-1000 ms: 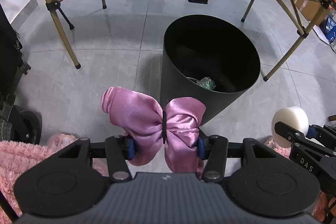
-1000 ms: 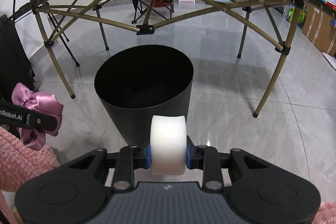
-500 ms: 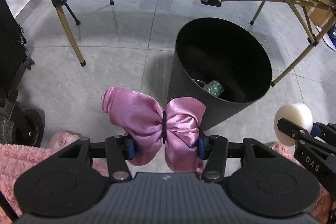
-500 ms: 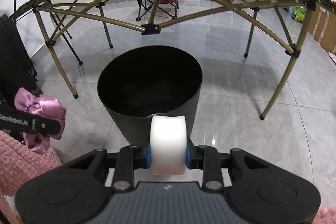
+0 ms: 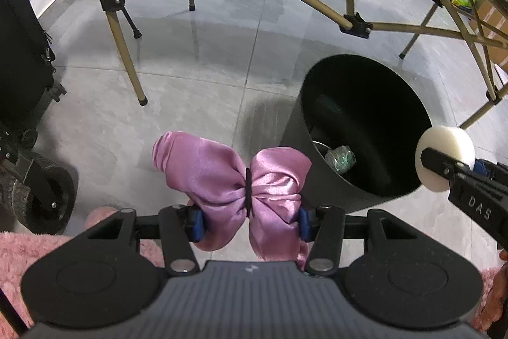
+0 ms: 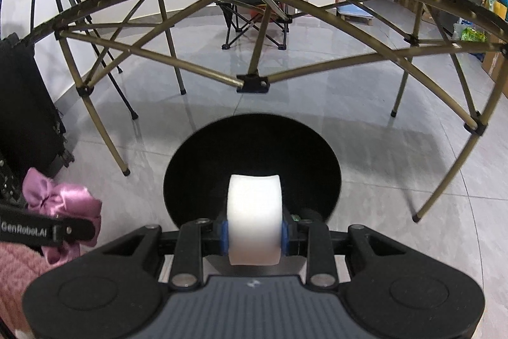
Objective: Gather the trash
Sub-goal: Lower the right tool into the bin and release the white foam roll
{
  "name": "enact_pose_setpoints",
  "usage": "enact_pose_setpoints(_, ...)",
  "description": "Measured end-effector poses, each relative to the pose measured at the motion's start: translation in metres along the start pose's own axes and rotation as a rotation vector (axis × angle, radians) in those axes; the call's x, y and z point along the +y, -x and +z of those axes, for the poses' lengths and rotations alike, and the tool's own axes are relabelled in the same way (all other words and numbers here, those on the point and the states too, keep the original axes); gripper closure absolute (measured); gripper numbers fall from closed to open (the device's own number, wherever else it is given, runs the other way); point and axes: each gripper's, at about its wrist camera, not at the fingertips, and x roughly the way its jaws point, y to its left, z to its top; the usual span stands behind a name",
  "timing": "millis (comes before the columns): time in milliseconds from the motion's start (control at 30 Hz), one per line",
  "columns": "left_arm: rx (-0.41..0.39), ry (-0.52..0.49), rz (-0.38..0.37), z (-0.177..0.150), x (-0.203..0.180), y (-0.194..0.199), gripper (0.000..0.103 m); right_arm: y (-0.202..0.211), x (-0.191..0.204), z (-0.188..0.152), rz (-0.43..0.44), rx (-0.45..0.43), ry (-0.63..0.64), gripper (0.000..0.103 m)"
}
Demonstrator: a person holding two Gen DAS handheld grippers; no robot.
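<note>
Left gripper [image 5: 249,220] is clamped on a pink satin bow [image 5: 233,180], held above the grey tile floor [image 5: 197,104] just left of the black bin [image 5: 362,129]. Right gripper [image 6: 254,235] is clamped on a white foam roll [image 6: 254,218], held directly over the bin's open mouth. Some crumpled greenish trash [image 5: 341,158] lies at the bin's bottom.
</note>
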Motion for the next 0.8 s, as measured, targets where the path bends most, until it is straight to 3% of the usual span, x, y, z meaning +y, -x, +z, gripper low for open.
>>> enact_pose_setpoints(800,-0.038,0.067,0.060,0.052,0.018,-0.021,0.051,-0.079,0.003,0.049,-0.008,0.087,-0.092,0.075)
